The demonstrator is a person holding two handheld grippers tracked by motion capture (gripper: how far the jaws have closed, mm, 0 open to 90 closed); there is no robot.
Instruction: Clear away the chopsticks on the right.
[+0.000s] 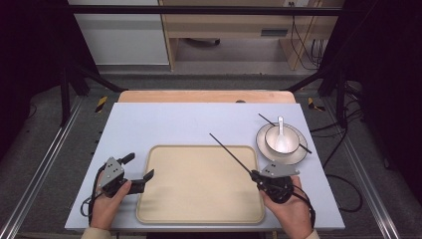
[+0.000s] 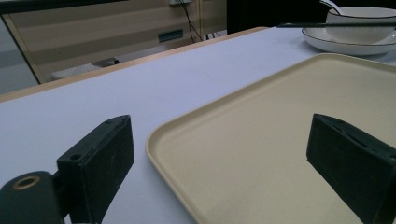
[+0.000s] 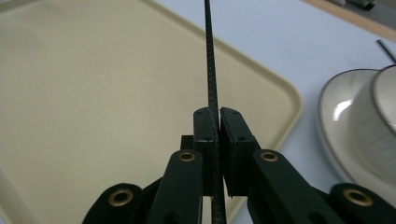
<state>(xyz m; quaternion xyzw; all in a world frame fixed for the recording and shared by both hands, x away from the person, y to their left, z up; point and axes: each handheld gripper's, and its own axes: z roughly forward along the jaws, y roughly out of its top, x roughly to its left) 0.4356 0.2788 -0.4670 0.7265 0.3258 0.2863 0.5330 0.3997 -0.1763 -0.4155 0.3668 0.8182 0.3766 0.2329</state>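
A thin black chopstick [image 1: 230,154] slants up and left over the beige tray [image 1: 174,209], clamped at its near end in my right gripper [image 1: 256,176], which is shut on it. In the right gripper view the chopstick [image 3: 210,70] runs straight up from between the closed jaws of the right gripper [image 3: 218,119]. My left gripper [image 1: 140,167] stands open at the tray's left edge, one jaw over the table and one over the tray [image 2: 261,140], nothing between them. A second chopstick [image 1: 265,119] rests across the white bowl [image 1: 288,144], which holds a white spoon [image 1: 280,130] and sits on a plate [image 1: 263,147].
The pale blue table [image 1: 164,122] has bare room behind and left of the tray. Its wooden back edge [image 1: 199,95] borders a floor with black frame legs and cables. The bowl and plate [image 2: 345,46] stand close to the tray's far right corner.
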